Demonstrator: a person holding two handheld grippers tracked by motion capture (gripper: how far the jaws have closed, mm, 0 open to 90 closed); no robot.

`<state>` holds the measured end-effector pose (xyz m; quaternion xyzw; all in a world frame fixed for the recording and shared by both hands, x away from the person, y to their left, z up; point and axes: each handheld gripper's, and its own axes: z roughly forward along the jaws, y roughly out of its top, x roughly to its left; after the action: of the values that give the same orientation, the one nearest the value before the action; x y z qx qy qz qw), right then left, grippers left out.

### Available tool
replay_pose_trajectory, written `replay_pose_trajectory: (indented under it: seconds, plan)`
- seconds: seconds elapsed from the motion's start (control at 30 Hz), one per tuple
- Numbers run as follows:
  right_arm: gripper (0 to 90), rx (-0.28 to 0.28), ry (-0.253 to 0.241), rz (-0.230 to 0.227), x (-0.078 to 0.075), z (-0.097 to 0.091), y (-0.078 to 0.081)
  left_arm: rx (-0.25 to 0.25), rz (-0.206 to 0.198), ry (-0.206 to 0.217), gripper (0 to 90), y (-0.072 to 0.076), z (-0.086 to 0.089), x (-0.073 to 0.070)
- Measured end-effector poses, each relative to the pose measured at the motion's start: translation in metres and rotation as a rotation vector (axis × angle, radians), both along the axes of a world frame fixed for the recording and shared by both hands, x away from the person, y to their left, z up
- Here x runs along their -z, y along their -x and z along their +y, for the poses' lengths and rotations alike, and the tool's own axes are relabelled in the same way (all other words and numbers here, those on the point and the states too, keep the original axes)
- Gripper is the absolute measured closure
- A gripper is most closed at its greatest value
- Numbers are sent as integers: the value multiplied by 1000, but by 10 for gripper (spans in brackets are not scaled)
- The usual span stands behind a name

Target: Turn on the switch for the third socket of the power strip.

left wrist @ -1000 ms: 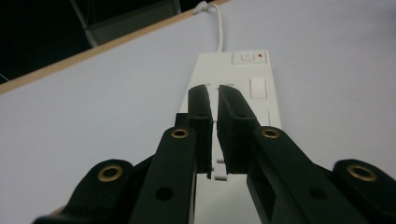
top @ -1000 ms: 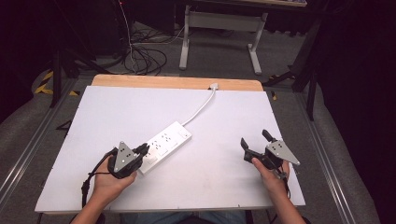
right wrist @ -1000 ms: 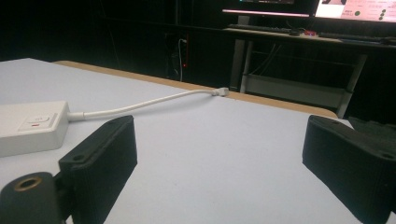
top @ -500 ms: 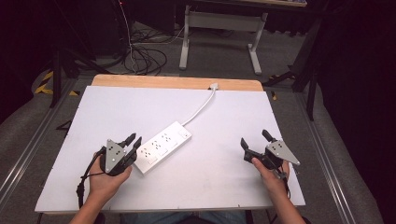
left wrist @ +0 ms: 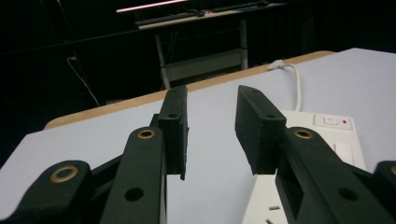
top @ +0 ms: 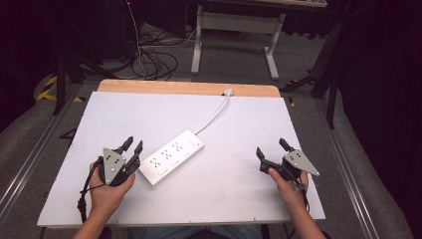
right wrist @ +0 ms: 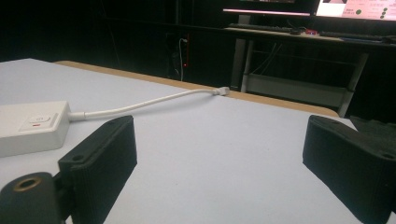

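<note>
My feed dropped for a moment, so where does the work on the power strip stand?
Done: nothing visibly changed on the power strip; it lies flat on the table with its cord running to the far edge. In hand: the left gripper sits beside the strip's near end, its jaws having just been opening with nothing between them. The right gripper rests apart, open and empty. Left: any grasp or move of the strip.

We see the power strip (top: 171,157) lying slantwise on the table (top: 249,129), left of the middle. Its cord (top: 214,113) runs from its far end to the table's far edge. The left gripper (top: 130,147) sits just left of the strip's near end; the right gripper (top: 271,149) rests well apart, near the right edge.
</note>
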<state>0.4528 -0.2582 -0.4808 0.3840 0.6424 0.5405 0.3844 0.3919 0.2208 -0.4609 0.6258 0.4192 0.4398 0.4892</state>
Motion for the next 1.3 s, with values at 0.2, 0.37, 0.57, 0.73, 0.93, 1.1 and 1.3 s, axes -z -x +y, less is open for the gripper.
replay_pose_trajectory:
  seconds: [0.2, 0.37, 0.57, 0.73, 0.93, 1.1, 1.3]
  plan:
    - [103, 1, 1, -2, 0, 0, 0, -55, -25, 12, 581, 0, 3, -1]
    - [103, 1, 1, -3, 0, 0, 0, -75, -30, 17, 570, 0, 3, -1]
    - [103, 1, 1, -3, 0, 0, 0, -99, -35, 21, 513, 0, 5, -1]
    - [103, 0, 2, -3, 0, 0, 0, -123, -49, 29, 487, 0, 6, -2]
    - [103, 0, 1, -1, 0, 0, 0, -150, -53, 33, 468, 0, 8, -3]
    - [104, 0, 1, -2, 0, 0, 0, -180, -56, 44, 426, 0, 10, -3]
    - [103, 0, 1, -4, 0, 0, 0, -183, -53, 56, 321, 0, 11, -3]
